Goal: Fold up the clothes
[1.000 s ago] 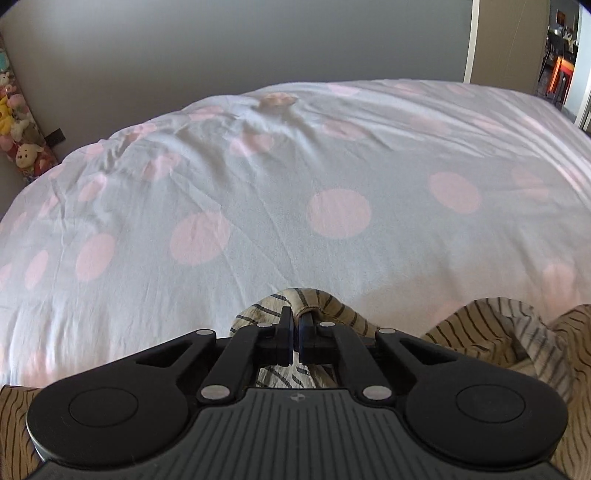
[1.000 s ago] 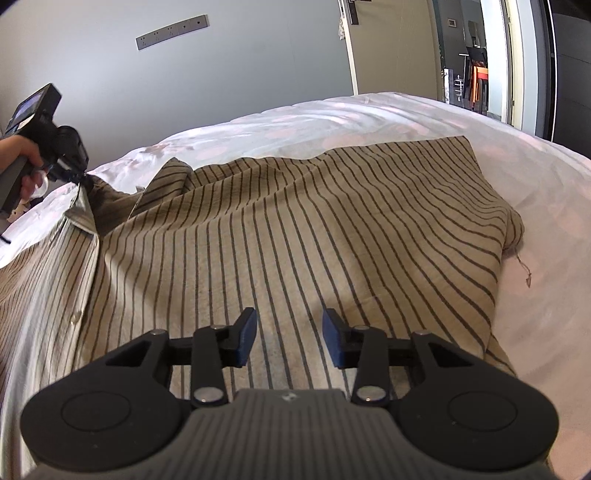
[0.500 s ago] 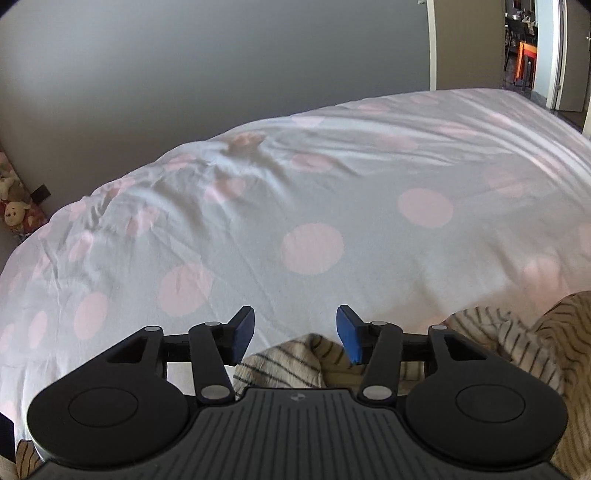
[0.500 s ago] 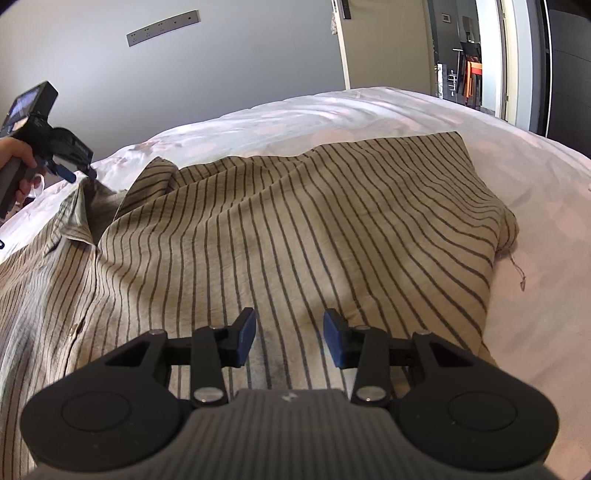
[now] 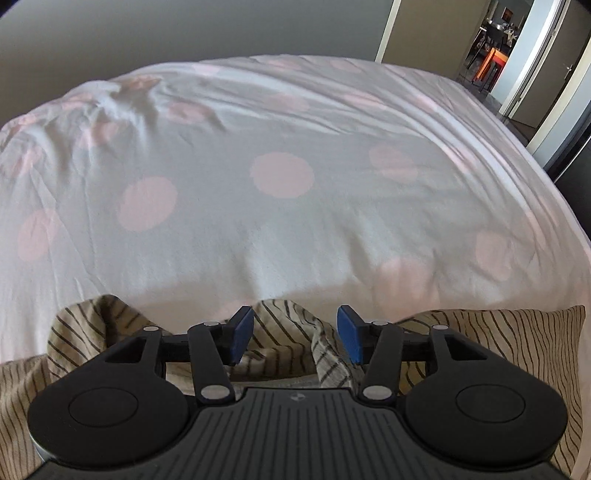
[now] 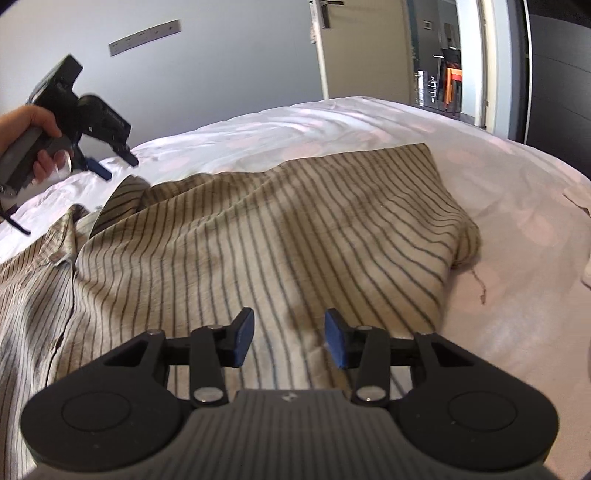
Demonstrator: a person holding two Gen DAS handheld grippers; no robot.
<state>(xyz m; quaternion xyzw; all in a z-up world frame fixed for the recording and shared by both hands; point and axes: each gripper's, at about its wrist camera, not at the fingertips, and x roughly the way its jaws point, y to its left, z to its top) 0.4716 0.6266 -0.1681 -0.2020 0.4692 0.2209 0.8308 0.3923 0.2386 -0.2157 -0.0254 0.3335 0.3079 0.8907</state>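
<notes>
A beige shirt with thin dark stripes (image 6: 280, 251) lies spread over the bed, its collar end bunched at the left. In the left wrist view that crumpled collar edge (image 5: 284, 328) sits just below my left gripper (image 5: 295, 334), which is open and lifted clear of the cloth. The right wrist view also shows my left gripper (image 6: 118, 162), held by a hand (image 6: 33, 125) above the shirt's far left corner. My right gripper (image 6: 288, 341) hovers open over the near part of the shirt, holding nothing.
The bed wears a white cover with pale pink dots (image 5: 280, 173). A grey wall (image 5: 184, 29) stands behind it. An open doorway (image 6: 443, 66) at the right leads to another room. A bit of white cloth (image 6: 583, 236) shows at the far right edge.
My left gripper, shut on the collar a second ago, has opened, let the shirt drop and risen away from it. The right gripper has stayed open over the shirt.
</notes>
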